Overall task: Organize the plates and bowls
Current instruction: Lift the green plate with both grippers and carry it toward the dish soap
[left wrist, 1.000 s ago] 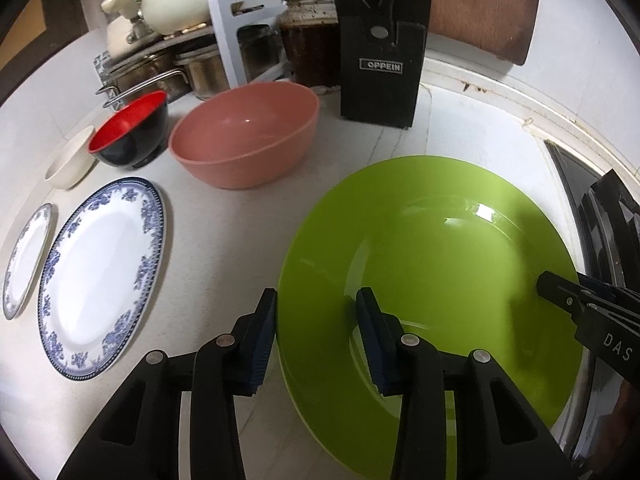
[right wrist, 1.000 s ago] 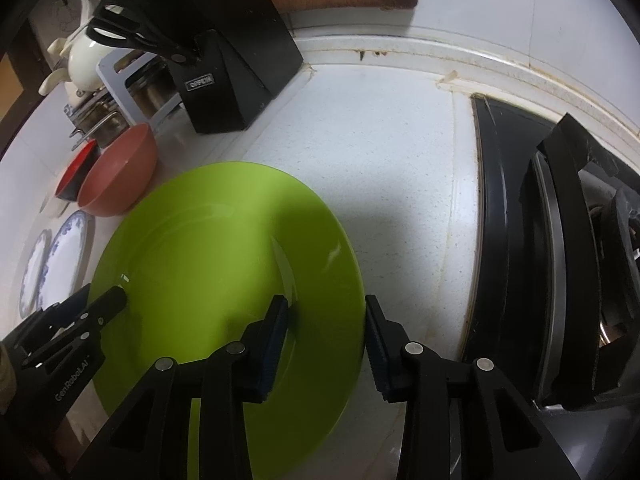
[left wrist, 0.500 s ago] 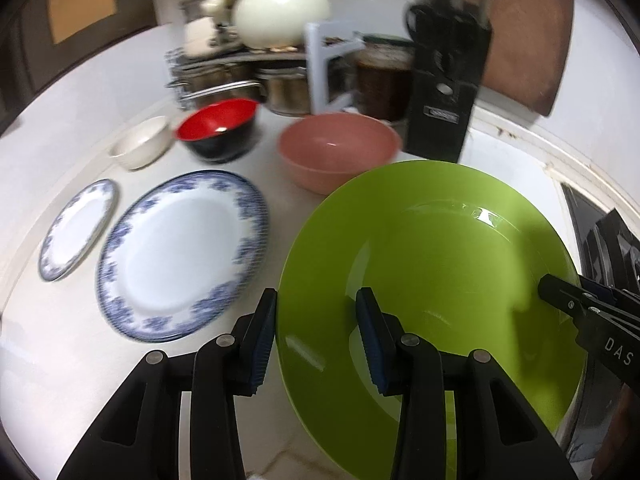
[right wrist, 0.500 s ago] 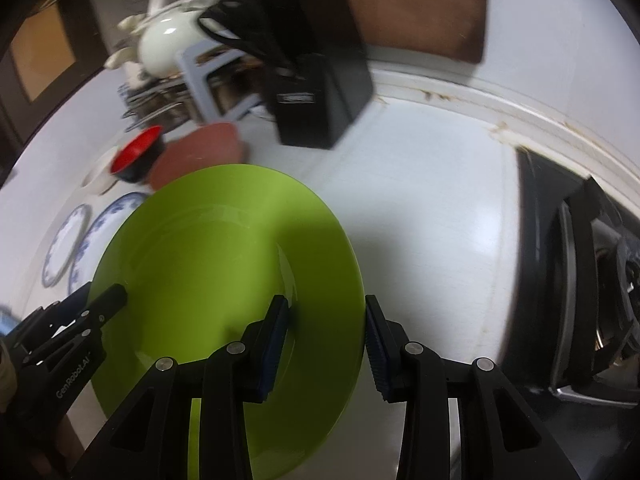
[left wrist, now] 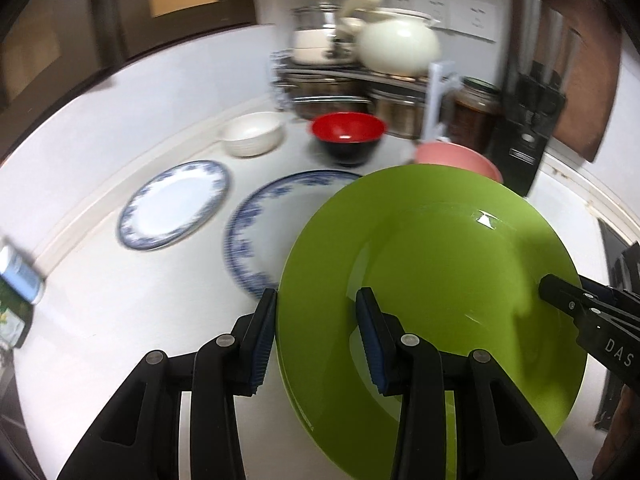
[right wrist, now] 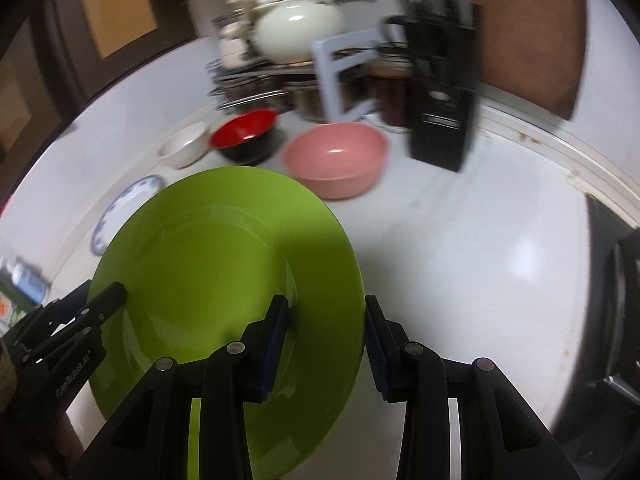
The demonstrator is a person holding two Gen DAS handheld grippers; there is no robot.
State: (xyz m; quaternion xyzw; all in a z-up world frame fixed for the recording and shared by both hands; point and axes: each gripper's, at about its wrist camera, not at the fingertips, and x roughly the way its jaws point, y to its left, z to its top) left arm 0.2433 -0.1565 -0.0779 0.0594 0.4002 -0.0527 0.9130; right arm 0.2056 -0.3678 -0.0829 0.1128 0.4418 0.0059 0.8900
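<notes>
Left wrist: left hand-held gripper (left wrist: 316,338) clamped on green plate's (left wrist: 440,280) near-left rim, large blue-rimmed plate (left wrist: 256,240) just ahead-left beneath it | Right wrist: right hand-held gripper (right wrist: 326,344) clamped on right rim, plate carried level above tabletop (right wrist: 460,240).

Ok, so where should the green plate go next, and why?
Probably leftward and down onto the big blue plate. Both grippers, left and right, hold the green plate by opposite rims, lifted and already overlapping that blue plate. The bowls sit apart behind, so plates seem to stack here.
</notes>
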